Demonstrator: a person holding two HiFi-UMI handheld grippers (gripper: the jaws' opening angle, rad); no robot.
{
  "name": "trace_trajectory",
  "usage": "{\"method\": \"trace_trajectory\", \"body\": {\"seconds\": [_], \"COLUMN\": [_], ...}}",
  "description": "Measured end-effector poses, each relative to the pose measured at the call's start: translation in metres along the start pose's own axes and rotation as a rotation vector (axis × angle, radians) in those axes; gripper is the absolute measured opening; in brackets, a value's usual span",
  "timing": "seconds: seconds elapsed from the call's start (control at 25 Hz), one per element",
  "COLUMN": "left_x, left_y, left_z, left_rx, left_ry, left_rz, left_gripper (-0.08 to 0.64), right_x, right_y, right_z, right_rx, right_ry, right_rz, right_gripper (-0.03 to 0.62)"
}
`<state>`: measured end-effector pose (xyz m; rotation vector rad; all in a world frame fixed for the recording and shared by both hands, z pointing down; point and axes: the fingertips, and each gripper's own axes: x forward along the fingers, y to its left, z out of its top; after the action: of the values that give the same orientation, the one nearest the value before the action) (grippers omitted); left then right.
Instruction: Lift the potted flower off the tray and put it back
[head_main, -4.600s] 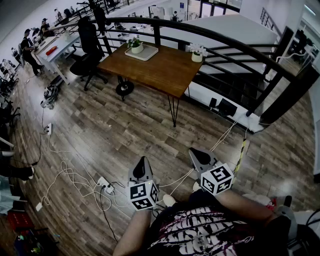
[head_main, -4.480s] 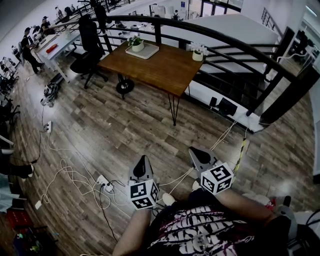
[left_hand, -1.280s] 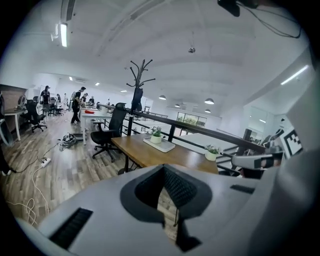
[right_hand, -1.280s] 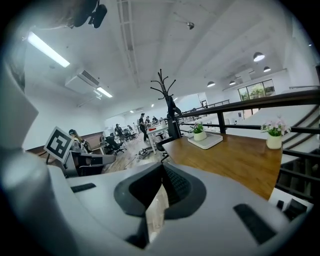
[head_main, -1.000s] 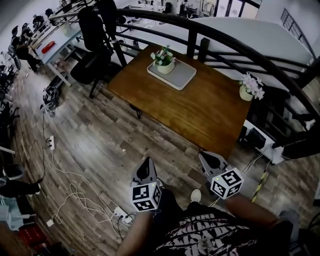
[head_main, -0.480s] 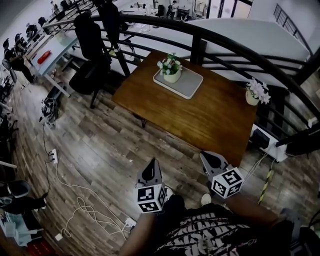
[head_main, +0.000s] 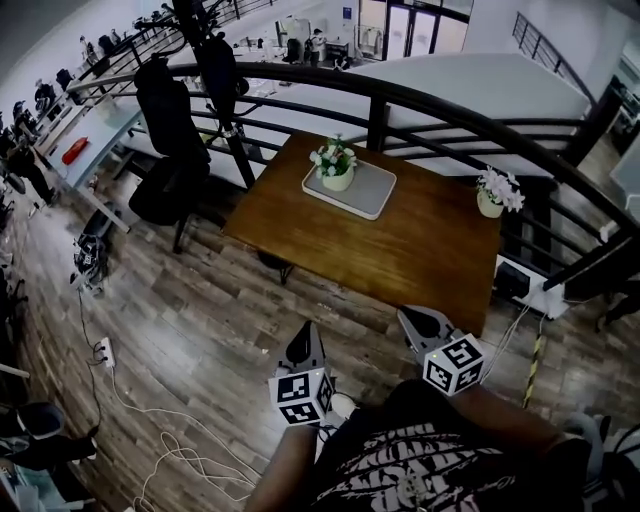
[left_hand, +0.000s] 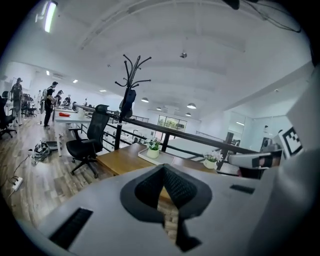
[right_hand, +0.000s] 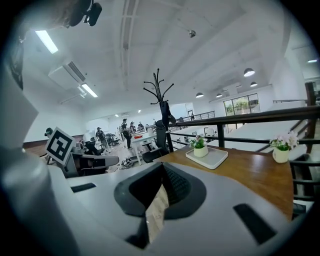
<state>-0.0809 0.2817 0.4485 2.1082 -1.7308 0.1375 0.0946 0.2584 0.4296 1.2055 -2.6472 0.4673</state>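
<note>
The flower (head_main: 333, 158) is standing in its pot (head_main: 337, 181) at the tray's (head_main: 368, 195) left end, and the tray is holding nothing else. I am reading this as the approach, with nothing grasped yet. The left tool (head_main: 306, 330) and right tool (head_main: 408, 314) are hanging well short of the tray, clenched and empty. Next I am opening them and reaching across the bench (head_main: 400, 250).

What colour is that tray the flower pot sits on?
Plain light grey, no pattern. The tray shows best in the head view.
</note>
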Motion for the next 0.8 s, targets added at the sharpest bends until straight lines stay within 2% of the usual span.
{"method": "trace_trajectory", "body": {"seconds": [0.32,0.64,0.8], "left_x": [0.005,0.046,0.065], "left_y": [0.008,0.033,0.045], "left_z": [0.01,0.022,0.016], "left_rx": [0.008,0.015,0.019], "left_ry": [-0.013,0.036,0.062], "left_rz": [-0.02,-0.013,-0.01], "left_gripper": [0.009,0.009,0.009], "right_x": [-0.001,0.05,0.072], "right_y": [-0.006,-0.023,-0.033], "right_z": [0.011,0.022,0.018], "right_rx": [0.007,0.042,0.034], "right_ry": [-0.027,-0.016,-0.007], "right_rz": [-0.049,-0.041,-0.046], "right_gripper": [-0.002,-0.002,-0.002]}}
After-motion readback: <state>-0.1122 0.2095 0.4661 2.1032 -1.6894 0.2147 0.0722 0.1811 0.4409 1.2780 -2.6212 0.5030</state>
